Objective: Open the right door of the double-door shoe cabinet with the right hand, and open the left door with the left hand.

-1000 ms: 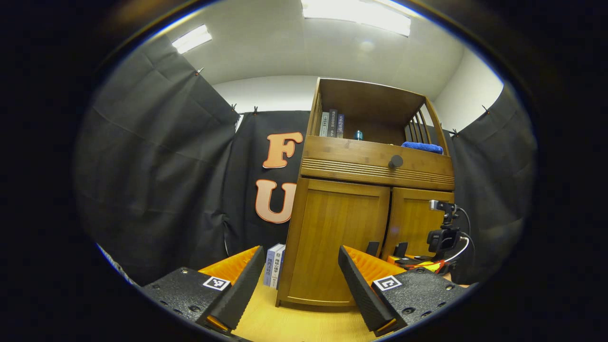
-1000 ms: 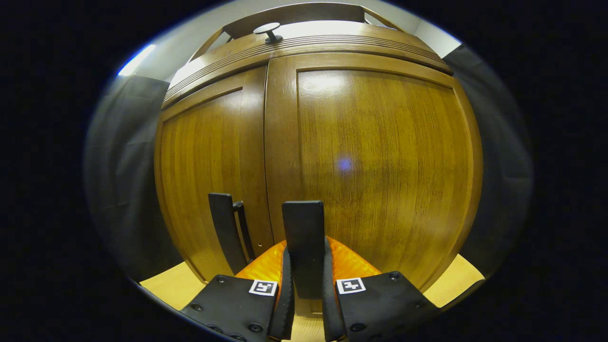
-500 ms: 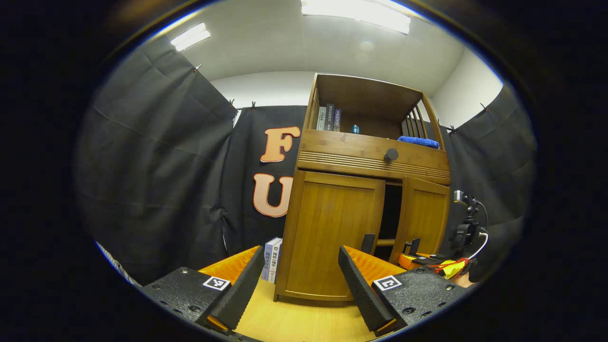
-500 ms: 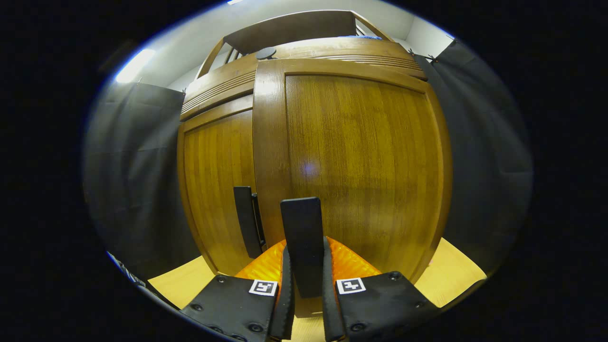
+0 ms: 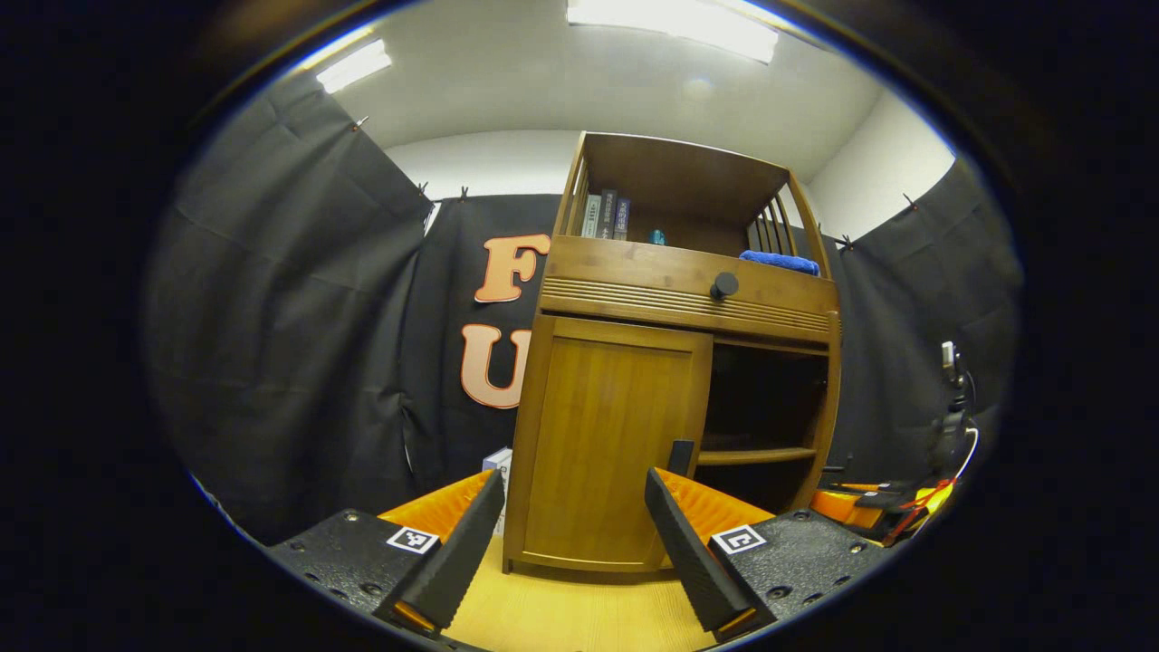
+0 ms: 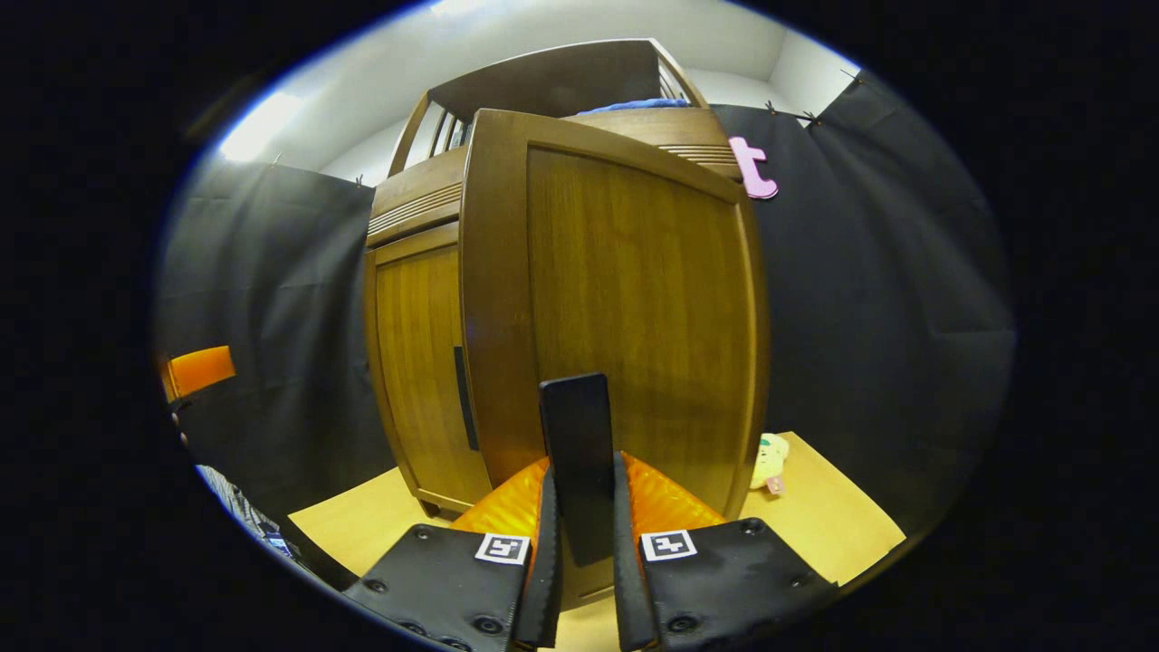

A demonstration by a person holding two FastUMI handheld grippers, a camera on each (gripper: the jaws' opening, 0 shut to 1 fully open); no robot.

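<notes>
Swung further out than a second ago, the brown wooden right door (image 6: 625,299) stands wide; its flat black handle (image 6: 577,453) sits clamped between the right gripper (image 6: 579,580) fingers. Left gripper (image 5: 570,552) jaws gape wide, empty, before the shut left door (image 5: 602,444). Book spines unreadable.

recording booth, black cloth walls (image 5: 281,344), ceiling light panels (image 5: 670,20), perhaps a tripod camera (image 5: 951,398)

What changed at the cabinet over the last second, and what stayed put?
The right door swung from shut to wide open, pulled by the right hand-held gripper, which stays clamped on the door's handle. The inner shelf is now exposed. The left door stays shut; the left hand-held gripper stays open, short of it.
</notes>
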